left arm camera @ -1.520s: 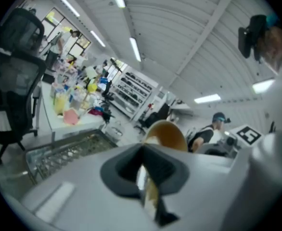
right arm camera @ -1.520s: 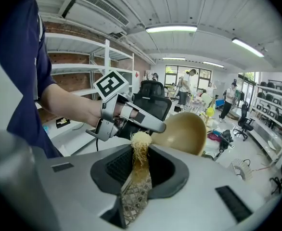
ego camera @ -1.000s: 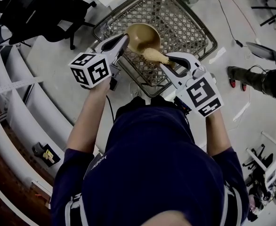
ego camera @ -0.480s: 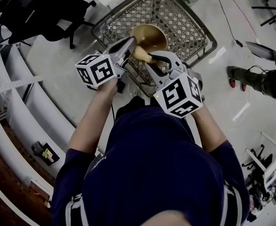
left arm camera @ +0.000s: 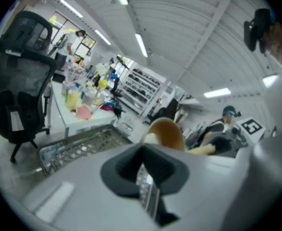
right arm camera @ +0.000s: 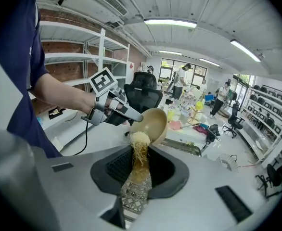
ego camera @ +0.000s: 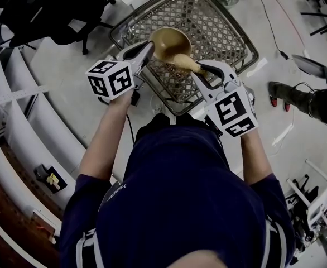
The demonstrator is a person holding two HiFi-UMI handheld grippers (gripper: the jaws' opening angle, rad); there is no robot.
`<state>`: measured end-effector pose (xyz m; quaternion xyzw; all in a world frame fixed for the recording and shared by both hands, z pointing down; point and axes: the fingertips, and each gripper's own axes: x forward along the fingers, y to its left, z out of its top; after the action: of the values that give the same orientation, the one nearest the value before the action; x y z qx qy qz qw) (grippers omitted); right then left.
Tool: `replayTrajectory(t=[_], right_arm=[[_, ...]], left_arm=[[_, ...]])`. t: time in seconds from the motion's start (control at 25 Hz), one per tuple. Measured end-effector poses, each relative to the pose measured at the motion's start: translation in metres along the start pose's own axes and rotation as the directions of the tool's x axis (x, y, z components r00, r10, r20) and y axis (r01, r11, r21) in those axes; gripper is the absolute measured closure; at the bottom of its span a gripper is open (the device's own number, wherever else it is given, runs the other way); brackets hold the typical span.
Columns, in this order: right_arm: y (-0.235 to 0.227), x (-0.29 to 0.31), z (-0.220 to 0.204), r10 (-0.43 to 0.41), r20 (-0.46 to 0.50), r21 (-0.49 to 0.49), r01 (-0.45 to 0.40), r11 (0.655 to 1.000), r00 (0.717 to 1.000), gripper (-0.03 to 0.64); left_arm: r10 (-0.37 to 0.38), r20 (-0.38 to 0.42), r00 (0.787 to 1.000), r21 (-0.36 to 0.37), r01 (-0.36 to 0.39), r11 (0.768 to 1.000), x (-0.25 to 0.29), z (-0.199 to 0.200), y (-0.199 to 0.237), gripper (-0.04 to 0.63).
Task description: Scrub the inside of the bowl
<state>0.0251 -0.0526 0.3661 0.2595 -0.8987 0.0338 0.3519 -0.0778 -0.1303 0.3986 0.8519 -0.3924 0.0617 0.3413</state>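
Head view and both gripper views, read left to right. Curved shelves (ego camera: 18,127) run down the left edge, with a black chair (ego camera: 46,7) behind them at the upper left. The left gripper (ego camera: 147,48) has its jaws pressed together on the rim of the bowl (ego camera: 168,41). It holds the bowl in the air over the near left corner of the basket (ego camera: 219,21), clear of the mesh. The bowl is tipped on its side, with its opening turned toward the right gripper (ego camera: 203,71).

The right gripper's jaws are clamped on the handle end of the scrubber (ego camera: 187,63). In the right gripper view the pale fibrous head of the scrubber (right arm camera: 140,141) lies against the inside of the bowl (right arm camera: 153,124) at its lower rim. There the tip of the left gripper (right arm camera: 133,114) sits on the rim's left side, and the chair (right arm camera: 143,97) stands behind it.

In the left gripper view the bowl (left arm camera: 166,133) rises just beyond the closed jaws of the left gripper (left arm camera: 142,162). The basket (left arm camera: 78,146) lies below at the left, and a cluttered table (left arm camera: 78,117) stands beyond it.

Right of the basket a cable (ego camera: 269,21) trails over the floor. A seated person's boots (ego camera: 297,96) reach in from the right edge, well apart from both tools.
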Motion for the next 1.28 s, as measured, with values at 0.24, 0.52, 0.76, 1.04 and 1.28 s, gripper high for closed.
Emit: replayTrajectory(t=[0.24, 0.52, 0.76, 1.04, 1.28], right_arm=[[-0.019, -0.001, -0.002, -0.013, -0.003, 0.023, 0.013, 1.0, 1.0, 0.548], [-0.014, 0.003, 0.003, 0.053, 0.022, 0.041, -0.054, 0.998, 0.998, 0.548], [-0.032, -0.003, -0.004, 0.059, 0.068, 0.116, -0.066, 0.991, 0.996, 0.548], [-0.06, -0.009, -0.029, 0.018, 0.108, 0.219, -0.042, 0.975, 0.994, 0.552], [-0.058, -0.012, -0.044, 0.028, 0.125, 0.261, -0.06, 0.964, 0.992, 0.552]], left_arm=[[0.045, -0.091, 0.995, 0.154, -0.031, 0.988, 0.005, -0.006, 0.008, 0.586], [0.083, -0.074, 0.994, 0.168, -0.069, 0.983, 0.007, 0.005, 0.023, 0.588], [0.121, -0.114, 0.986, 0.227, -0.092, 0.969, 0.009, -0.001, 0.028, 0.588], [0.129, -0.23, 0.965, 0.353, -0.041, 0.935, 0.028, -0.031, 0.01, 0.588], [0.131, -0.289, 0.948, 0.361, -0.019, 0.932, 0.039, -0.047, 0.005, 0.588]])
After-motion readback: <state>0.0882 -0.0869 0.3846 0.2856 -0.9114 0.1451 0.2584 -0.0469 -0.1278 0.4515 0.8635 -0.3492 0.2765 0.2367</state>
